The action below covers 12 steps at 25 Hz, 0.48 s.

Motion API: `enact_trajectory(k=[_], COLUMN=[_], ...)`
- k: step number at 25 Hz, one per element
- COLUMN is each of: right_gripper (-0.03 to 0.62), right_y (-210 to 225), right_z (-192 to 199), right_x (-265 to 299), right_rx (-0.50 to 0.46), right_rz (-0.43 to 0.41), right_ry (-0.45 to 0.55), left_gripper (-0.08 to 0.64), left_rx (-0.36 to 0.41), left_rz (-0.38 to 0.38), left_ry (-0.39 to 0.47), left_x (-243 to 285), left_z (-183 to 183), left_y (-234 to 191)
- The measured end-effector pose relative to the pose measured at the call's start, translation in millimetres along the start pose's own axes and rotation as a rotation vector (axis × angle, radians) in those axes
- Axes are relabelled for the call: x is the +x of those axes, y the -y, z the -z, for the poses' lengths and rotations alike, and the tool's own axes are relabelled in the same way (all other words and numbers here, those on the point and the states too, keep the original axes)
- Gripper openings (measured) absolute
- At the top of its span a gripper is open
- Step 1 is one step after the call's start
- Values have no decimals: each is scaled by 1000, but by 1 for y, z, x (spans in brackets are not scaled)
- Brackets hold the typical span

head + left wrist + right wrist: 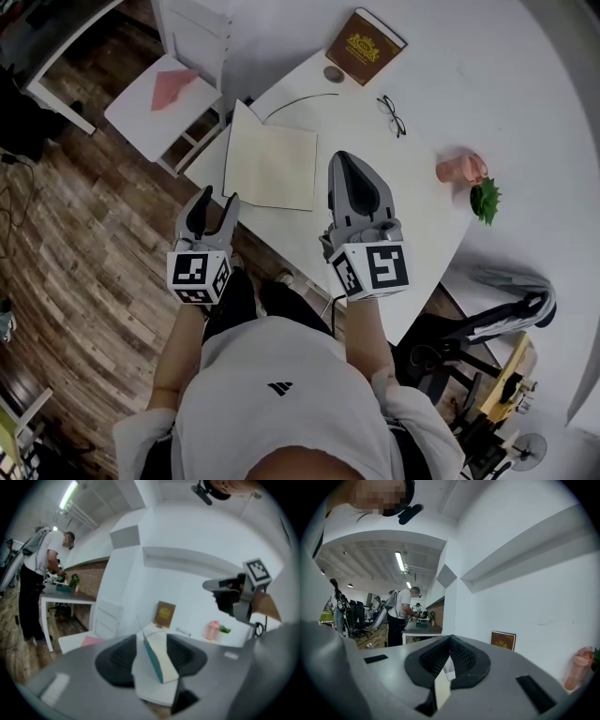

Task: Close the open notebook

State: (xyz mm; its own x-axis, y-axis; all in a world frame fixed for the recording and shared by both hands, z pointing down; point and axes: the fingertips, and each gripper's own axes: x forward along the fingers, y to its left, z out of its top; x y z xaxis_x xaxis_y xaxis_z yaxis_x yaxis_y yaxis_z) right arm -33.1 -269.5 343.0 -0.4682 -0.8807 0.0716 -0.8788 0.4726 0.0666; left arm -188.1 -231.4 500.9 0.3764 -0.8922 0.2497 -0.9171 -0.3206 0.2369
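A cream notebook [277, 169] lies at the near left corner of the white table [422, 225]. One teal-edged leaf stands tilted up over the flat pages. My left gripper [214, 208] hangs just off the table's edge, near the notebook's near left corner, open and holding nothing. In the left gripper view the notebook [159, 660] shows in the gap of that gripper [152, 641], clear of both pads. My right gripper [343, 159] is level over the table just right of the notebook, its jaws shut and empty. A cream sliver of the notebook [442, 688] shows below the right gripper [450, 641].
A brown book [366, 45], a small round object [333, 73] and glasses [392, 114] lie farther back. A pink cup [461, 169] and a green plant [486, 200] stand at the right. A white chair [159, 103] stands left of the table. A person [42, 573] works at a far desk.
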Motion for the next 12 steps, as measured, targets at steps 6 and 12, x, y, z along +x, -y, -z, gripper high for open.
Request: enact_trajectory(k=[6,12], right_gripper=[-3,-3], right_y=[12,26], right_z=[9,11], right_x=[-11,-23], right_rx=[-10,-15], right_rz=[-8,-4], right_ry=[-30,-35], left_gripper=[163,37], left_rx=[-58,-50], left_rz=[-59,-69], left_ry=[-10,12], left_x=[9,14], left_z=[14,9], left_y=[-4,4])
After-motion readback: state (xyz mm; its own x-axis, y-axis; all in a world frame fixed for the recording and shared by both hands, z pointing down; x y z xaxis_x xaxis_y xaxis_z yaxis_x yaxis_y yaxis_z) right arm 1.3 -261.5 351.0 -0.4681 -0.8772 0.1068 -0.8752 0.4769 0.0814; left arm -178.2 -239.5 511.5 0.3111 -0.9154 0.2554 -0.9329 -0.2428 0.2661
